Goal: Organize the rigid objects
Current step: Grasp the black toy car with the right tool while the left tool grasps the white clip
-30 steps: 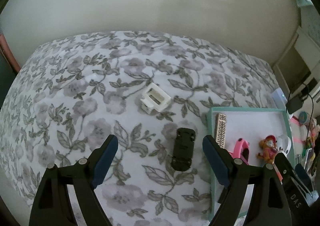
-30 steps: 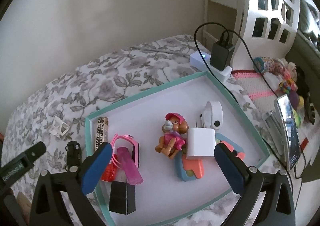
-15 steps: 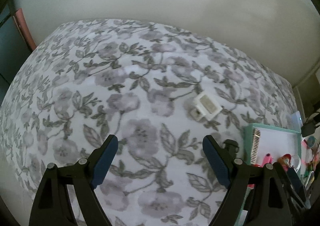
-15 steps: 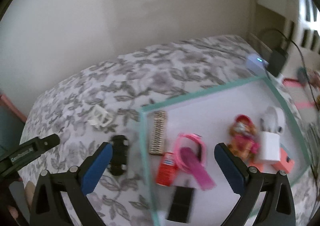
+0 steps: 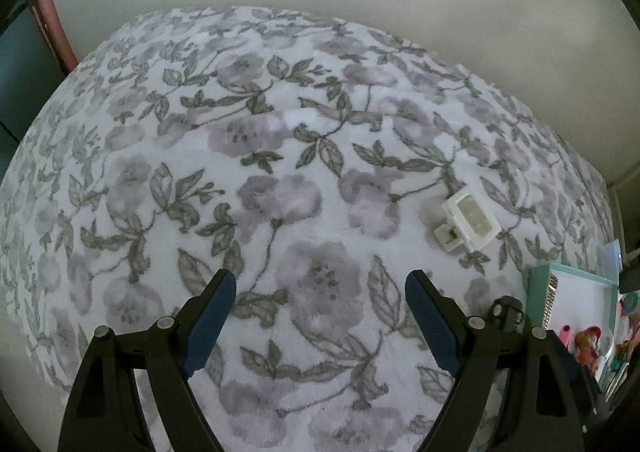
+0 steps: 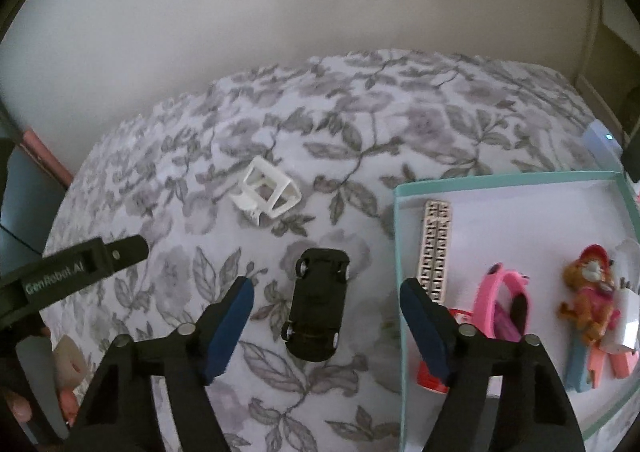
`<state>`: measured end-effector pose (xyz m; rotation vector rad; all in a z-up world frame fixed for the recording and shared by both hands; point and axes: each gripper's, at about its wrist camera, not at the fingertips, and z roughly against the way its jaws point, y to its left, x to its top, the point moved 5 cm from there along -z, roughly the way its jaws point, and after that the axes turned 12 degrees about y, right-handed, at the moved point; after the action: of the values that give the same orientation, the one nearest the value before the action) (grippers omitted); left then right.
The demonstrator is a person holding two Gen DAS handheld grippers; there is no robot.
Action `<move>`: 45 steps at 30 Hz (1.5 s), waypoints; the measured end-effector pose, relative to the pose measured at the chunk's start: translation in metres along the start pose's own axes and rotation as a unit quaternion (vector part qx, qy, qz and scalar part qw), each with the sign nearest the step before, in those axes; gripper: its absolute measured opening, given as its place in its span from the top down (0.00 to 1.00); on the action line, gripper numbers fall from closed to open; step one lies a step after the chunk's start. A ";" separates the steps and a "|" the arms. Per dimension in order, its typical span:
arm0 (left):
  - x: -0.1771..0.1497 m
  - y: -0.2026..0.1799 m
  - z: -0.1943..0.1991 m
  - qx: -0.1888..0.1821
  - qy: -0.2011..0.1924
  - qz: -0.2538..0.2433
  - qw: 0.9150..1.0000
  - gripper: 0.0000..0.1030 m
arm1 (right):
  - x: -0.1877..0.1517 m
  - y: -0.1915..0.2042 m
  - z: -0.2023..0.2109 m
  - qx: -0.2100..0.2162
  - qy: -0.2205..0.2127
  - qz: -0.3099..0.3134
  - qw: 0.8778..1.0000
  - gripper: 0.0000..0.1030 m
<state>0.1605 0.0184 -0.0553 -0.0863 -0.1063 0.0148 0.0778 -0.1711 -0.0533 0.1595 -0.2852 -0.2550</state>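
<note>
A black toy car (image 6: 318, 304) lies upside down on the floral bed cover, just left of a teal-rimmed tray (image 6: 396, 236). My right gripper (image 6: 326, 292) straddles the car, its jaws closing with the car between them. The blue pads stand clear of its sides. A white plastic frame (image 6: 266, 192) rests farther back on the cover. My left gripper (image 5: 320, 288) hangs open over bare cover, with the white frame (image 5: 468, 222) to its upper right. Behind its right finger the car (image 5: 508, 310) is half hidden. One left finger (image 6: 100, 258) shows at the left of the right wrist view.
The tray holds a beige patterned bar (image 6: 434, 248), a pink watch (image 6: 500, 300), a toy figure (image 6: 588, 292), a white charger (image 6: 628, 316) and a red item (image 6: 428, 376). A white power block (image 6: 600, 140) sits behind the tray. A plain wall backs the bed.
My right gripper has swung left from over the tray to astride the black car, and its jaws have narrowed. The left gripper has moved left, away from the car, still open.
</note>
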 end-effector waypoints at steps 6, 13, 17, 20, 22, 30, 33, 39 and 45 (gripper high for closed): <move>0.003 0.003 -0.013 -0.006 0.014 0.003 1.000 0.16 | 0.001 0.007 -0.018 -0.020 0.022 0.019 0.999 0.35; 0.003 -0.001 -0.023 0.002 0.029 -0.010 1.000 0.16 | 0.001 0.007 -0.032 -0.039 0.042 0.016 0.998 0.46; 0.003 -0.003 -0.026 -0.004 0.033 -0.011 0.999 0.16 | 0.002 0.007 -0.035 -0.047 0.045 0.018 0.998 0.53; 0.004 -0.005 -0.029 -0.008 0.035 -0.011 0.999 0.16 | 0.002 0.007 -0.037 -0.046 0.049 0.013 0.998 0.53; 0.003 -0.008 -0.031 -0.010 0.038 -0.014 0.999 0.16 | 0.002 0.006 -0.039 -0.046 0.051 0.012 0.998 0.56; 0.005 -0.015 -0.029 -0.033 0.036 -0.001 0.999 0.16 | 0.007 0.003 -0.041 -0.041 0.056 0.007 0.998 0.65; 0.008 -0.020 -0.029 -0.041 0.033 0.001 0.999 0.16 | 0.010 0.002 -0.039 -0.039 0.053 0.003 0.998 0.65; 0.021 -0.030 -0.028 -0.060 0.024 0.000 0.998 0.16 | 0.022 -0.002 -0.026 -0.036 0.033 0.002 0.999 0.65; 0.029 -0.042 -0.023 -0.075 0.006 -0.004 0.997 0.16 | 0.037 -0.010 -0.006 -0.025 0.008 -0.011 1.000 0.65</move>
<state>0.1922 -0.0253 -0.0718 -0.2363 -0.0955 -0.0027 0.1119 -0.1898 -0.0517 0.1149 -0.2607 -0.2820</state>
